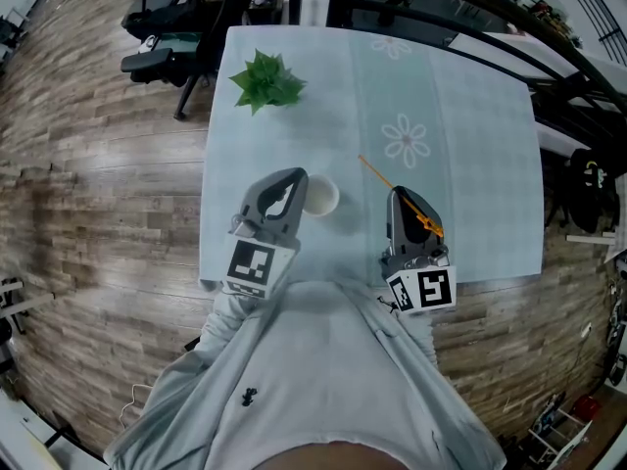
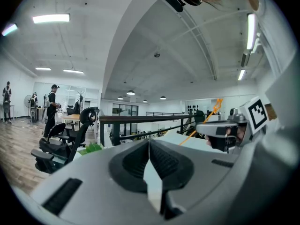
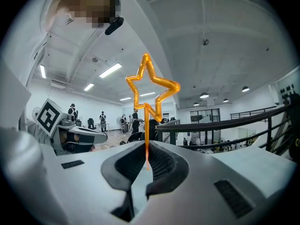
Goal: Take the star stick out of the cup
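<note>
The star stick (image 3: 146, 125) is riding clear of the cup (image 1: 323, 198), up in the air off to the cup's right. The right tool (image 3: 147, 149) is clamping it, both jaws pressing on the thin orange shaft with the open wire star standing above the tips. That grip is making sense: the star is hollow and awkward to pinch, while the straight shaft is giving the pads a clean line to bite on.

From overhead the stick is lying on a slant. The star end is sitting nearer the person, and the bare tail is reaching toward a spot beyond the cup and to its right. I'm reading that tilt as the natural angle of a lift up and away, so the removal is looking done or as good as done.

The cup is standing upright on the bench (image 1: 470, 145), and nothing is showing inside it from above. The left tool (image 2: 149, 144) is hanging at the cup's left edge, jaws together with nothing between them and its nose tipped up toward the room. It is overlapping the rim in the overhead view, so I cannot tell whether it is touching. My guess is it is waiting there to steady the cup if needed.

Well beyond the cup and to its left, a small green plant (image 1: 266, 79) is sitting out of the way.
</note>
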`<action>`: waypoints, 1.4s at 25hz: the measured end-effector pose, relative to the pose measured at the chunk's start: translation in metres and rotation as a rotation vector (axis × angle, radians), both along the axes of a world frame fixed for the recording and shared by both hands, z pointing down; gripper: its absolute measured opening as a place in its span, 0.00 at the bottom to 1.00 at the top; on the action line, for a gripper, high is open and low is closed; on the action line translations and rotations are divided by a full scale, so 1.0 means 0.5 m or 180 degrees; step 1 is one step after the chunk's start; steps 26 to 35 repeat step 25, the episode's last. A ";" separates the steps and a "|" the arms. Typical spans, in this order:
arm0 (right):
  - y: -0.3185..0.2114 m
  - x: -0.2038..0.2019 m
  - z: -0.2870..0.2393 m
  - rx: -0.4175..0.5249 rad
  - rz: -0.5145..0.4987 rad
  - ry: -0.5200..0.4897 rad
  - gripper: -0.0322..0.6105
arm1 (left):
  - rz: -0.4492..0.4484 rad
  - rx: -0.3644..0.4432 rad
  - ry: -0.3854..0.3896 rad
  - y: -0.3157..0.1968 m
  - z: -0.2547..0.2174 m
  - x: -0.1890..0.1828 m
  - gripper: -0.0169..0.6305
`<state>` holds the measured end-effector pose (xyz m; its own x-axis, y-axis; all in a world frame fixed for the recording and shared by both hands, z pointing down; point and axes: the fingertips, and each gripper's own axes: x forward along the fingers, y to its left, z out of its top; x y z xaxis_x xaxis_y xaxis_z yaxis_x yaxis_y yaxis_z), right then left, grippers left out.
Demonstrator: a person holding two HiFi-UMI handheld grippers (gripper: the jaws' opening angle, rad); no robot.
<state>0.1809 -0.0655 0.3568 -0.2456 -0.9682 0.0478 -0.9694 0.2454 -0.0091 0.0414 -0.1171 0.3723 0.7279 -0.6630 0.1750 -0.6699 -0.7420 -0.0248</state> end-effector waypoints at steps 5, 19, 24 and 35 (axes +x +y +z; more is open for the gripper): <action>0.001 -0.001 0.002 -0.0026 -0.0004 -0.0043 0.09 | -0.0026 -0.0003 -0.0006 -0.001 0.000 -0.005 0.06; 0.006 0.000 0.002 -0.0075 -0.0049 -0.0071 0.09 | -0.0047 -0.0009 -0.0002 -0.004 -0.001 -0.008 0.06; 0.007 -0.004 0.014 -0.0122 -0.0058 -0.0057 0.09 | -0.0033 -0.0011 0.0004 -0.005 0.004 -0.007 0.06; 0.007 -0.005 0.016 -0.0134 -0.0060 -0.0052 0.09 | -0.0030 -0.0011 0.0005 -0.005 0.004 -0.007 0.06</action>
